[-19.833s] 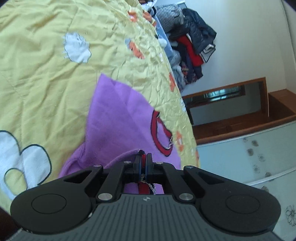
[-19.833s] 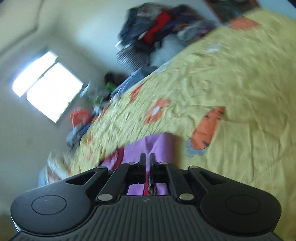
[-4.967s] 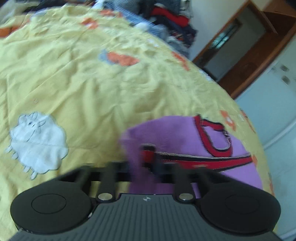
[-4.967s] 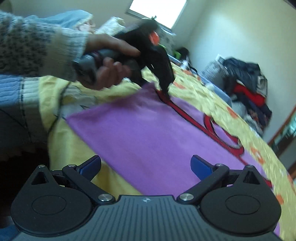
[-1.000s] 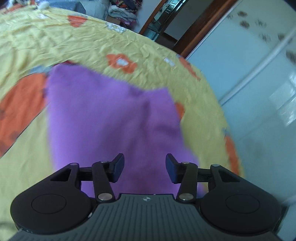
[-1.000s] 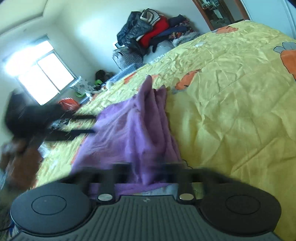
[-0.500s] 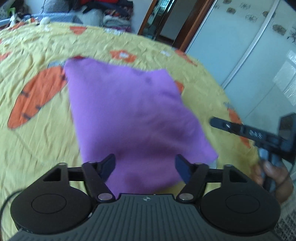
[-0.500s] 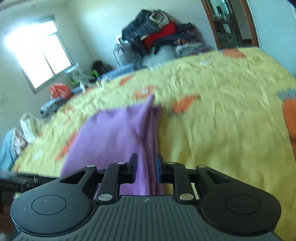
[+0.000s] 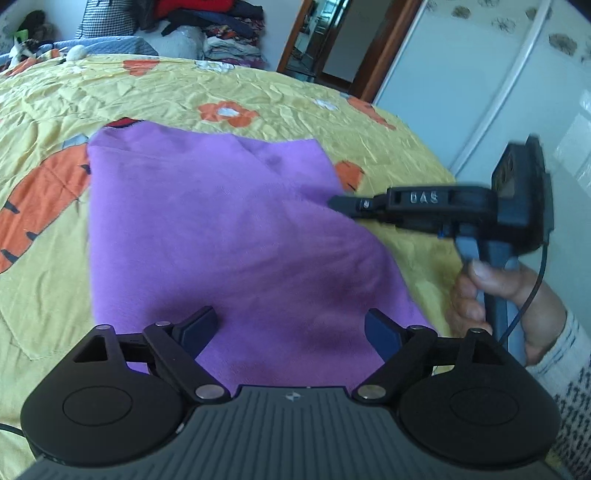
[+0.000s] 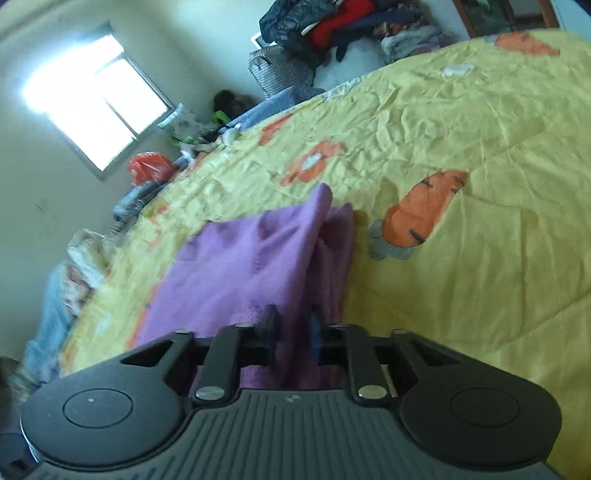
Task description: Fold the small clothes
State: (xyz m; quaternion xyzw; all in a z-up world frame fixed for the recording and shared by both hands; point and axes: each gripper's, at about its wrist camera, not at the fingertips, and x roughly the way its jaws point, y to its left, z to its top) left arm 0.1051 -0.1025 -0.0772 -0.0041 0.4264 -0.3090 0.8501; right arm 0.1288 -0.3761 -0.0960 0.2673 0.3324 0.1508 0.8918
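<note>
A purple garment (image 9: 229, 229) lies folded on the yellow bedspread (image 9: 258, 96). My left gripper (image 9: 291, 325) is open and empty, hovering over the garment's near edge. My right gripper (image 10: 293, 326) is shut on the garment's right edge (image 10: 306, 280) and lifts a ridge of cloth there. The right gripper also shows in the left wrist view (image 9: 343, 203), its tip at the garment's right side, held by a hand (image 9: 495, 295). A little red trim (image 9: 123, 122) peeks out at the garment's far corner.
The bedspread (image 10: 480, 147) carries carrot (image 10: 424, 206) and flower prints. A heap of clothes (image 10: 332, 33) is piled at the far end of the bed. A window (image 10: 96, 96) is on the left wall, a white wardrobe (image 9: 498, 92) and doorway (image 9: 332, 40) on the right.
My left gripper has opened wider and pulled back from the garment. My right gripper has stayed closed on the garment's right edge and shifted slightly, with the cloth ridge still lifted.
</note>
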